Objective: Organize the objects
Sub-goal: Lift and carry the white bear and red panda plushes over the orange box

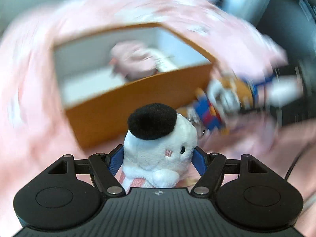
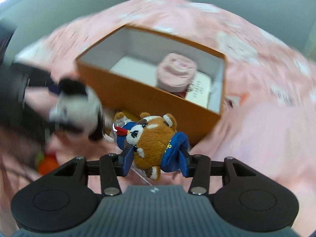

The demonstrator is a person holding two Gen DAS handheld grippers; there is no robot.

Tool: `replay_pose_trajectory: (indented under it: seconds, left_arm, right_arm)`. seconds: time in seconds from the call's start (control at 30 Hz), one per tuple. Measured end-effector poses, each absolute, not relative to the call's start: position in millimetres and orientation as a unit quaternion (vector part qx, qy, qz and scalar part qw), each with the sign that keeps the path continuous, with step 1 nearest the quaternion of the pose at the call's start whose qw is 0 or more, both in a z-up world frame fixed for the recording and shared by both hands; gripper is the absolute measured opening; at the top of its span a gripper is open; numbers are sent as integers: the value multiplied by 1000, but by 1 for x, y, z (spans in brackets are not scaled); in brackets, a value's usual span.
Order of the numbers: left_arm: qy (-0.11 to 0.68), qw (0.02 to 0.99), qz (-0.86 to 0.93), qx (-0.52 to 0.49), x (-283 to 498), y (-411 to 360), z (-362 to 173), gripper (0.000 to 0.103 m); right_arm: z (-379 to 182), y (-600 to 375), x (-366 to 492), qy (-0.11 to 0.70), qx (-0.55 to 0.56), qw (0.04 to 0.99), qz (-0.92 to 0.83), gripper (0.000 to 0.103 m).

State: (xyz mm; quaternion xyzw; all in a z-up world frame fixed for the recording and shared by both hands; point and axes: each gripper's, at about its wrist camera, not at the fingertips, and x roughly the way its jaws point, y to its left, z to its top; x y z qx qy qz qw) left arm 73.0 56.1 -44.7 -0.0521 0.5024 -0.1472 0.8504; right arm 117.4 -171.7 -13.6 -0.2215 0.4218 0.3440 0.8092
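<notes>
Fluffy white plush (image 1: 158, 154) and fuzzy brown plush (image 2: 152, 144) sit clamped; orange box (image 2: 150, 98) beyond.

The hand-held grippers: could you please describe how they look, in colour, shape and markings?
Both look alike. The left hand-held gripper and the right hand-held gripper each have blue fingers on black linkage bars with silver pivot pins. Two rounded black lobes with circular discs flank a ribbed dark grey body carrying a small round logo. No sleeves show; a thin dark cable runs beside the left one.
</notes>
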Motion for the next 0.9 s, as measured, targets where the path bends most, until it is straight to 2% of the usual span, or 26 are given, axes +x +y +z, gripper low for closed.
replay_pose_trajectory:
  seconds: [0.07, 0.13, 0.23, 0.37, 0.57, 0.67, 0.77, 0.9]
  left_arm:
    - [515, 832, -124, -167, 78, 78, -50, 82]
    - [509, 825, -103, -225, 80, 88, -57, 82]
    - [506, 816, -70, -270, 78, 95, -70, 82]
    - [503, 811, -44, -295, 85, 101, -85, 82]
    - [499, 832, -28, -242, 87, 95, -95, 82]
    - [479, 857, -19, -189, 81, 85, -87, 77]
    - [453, 881, -15, -135, 75, 78, -73, 78]
    - [458, 882, -43, -101, 74, 66, -64, 78]
  right_arm:
    - [-14, -162, 124, 431, -276, 772, 377, 49]
    - [-20, -155, 130, 435, -323, 737, 404, 49]
    - [-35, -138, 139, 440, -361, 701, 429, 49]
    - [-53, -122, 152, 445, -342, 698, 445, 50]
    - [-65, -130, 164, 441, -248, 773, 384, 55]
    - [-68, -139, 164, 438, -204, 816, 318, 66]
    - [-63, -153, 158, 435, -141, 849, 265, 66]
    - [-58, -173, 151, 457, -36, 861, 218, 66]
